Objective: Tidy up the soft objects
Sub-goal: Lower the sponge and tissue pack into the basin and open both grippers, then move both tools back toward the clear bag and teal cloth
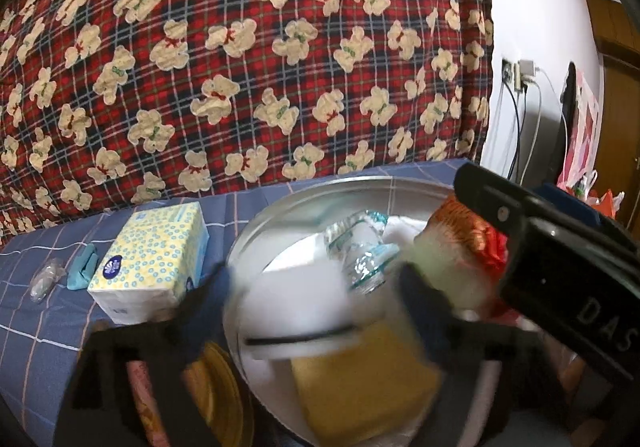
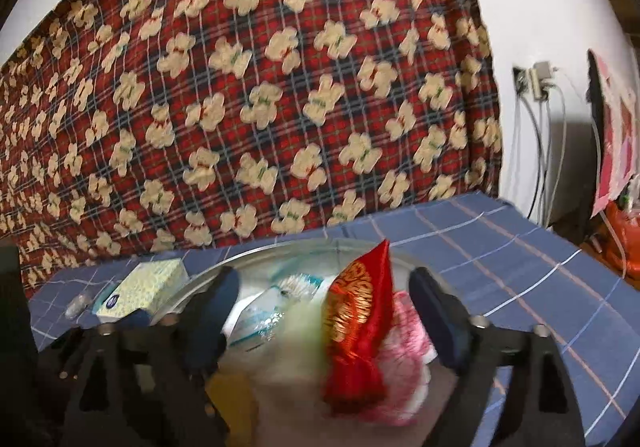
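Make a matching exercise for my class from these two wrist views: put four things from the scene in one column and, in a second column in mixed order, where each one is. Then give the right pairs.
Things
1. tissue box
2. red and gold pouch
3. yellow sponge
4. teal cloth

Places
A. in the metal basin, at its near edge in the left wrist view
B. on the blue checked sheet, just left of the basin
C. in the basin, between the right gripper's open jaws
D. on the sheet, left of the tissue box

Pairs: 1-B, 2-C, 3-A, 4-D
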Action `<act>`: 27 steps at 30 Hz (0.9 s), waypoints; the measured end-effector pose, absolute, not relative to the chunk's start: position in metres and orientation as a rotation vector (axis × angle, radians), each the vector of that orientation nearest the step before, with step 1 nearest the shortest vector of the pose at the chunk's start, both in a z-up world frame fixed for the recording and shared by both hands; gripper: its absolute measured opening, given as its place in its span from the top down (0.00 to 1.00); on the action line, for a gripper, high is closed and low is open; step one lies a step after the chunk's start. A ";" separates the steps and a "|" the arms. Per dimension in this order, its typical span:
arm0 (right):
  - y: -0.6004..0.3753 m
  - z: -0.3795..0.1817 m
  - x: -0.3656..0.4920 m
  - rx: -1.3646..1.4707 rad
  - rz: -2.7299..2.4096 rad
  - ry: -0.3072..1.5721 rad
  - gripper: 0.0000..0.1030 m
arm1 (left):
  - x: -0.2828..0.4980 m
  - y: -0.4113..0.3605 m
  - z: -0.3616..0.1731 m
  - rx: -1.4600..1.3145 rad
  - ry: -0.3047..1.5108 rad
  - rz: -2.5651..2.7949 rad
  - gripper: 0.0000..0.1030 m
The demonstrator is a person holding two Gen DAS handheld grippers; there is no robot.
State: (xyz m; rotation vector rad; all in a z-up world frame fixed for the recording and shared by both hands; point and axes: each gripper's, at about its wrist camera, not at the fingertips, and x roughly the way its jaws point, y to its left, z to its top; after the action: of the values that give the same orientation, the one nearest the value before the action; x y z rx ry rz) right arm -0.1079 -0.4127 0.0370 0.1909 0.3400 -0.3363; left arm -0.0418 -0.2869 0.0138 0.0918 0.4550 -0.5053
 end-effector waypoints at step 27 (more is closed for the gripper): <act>-0.409 0.046 -0.135 0.158 -0.415 0.137 0.12 | -0.072 -0.261 0.022 0.088 0.289 -0.427 0.00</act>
State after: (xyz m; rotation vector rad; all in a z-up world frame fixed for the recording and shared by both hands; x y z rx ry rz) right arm -0.1349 -0.4095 0.0464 0.1581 0.1374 -0.4148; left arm -0.0722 -0.2614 0.0222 0.0881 0.2888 -0.4266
